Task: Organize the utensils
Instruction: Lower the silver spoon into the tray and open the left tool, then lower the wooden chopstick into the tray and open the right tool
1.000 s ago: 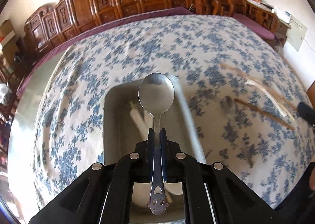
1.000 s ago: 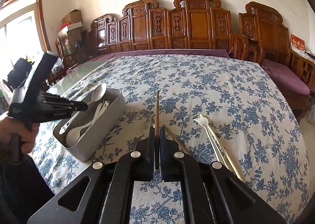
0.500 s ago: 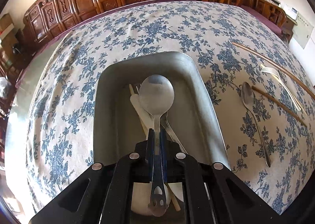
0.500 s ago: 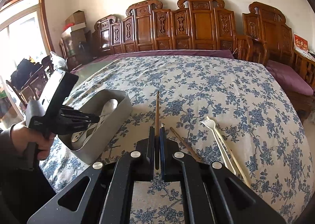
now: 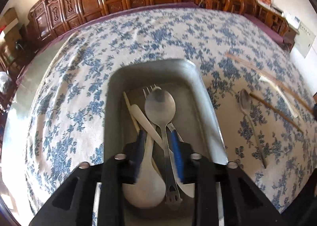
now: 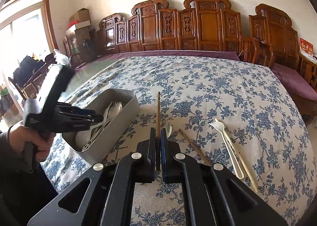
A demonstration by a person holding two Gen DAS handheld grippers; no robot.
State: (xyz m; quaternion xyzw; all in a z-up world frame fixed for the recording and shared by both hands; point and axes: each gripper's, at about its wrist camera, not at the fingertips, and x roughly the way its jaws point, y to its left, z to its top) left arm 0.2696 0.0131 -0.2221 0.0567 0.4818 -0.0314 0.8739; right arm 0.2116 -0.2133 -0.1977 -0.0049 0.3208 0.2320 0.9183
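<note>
Left gripper [image 5: 158, 146] over the near end of the grey bin [image 5: 206, 107], jaws opening, pads clear of the metal spoon [image 5: 161, 111] that sits between them, bowl toward the bin's far end, on white utensils. Right gripper [image 6: 158, 142] clamped tight on a wooden chopstick [image 6: 158, 111]. On the tablecloth [image 6: 218, 79] right of the bin: second chopstick [image 6: 193, 145], white fork [image 6: 227, 144], another spoon [image 5: 245, 103].

Both grippers: black angular frames, round silver screws, blue-lined jaws. The left hand [image 6: 29, 138] wears what looks like a dark sleeve.
</note>
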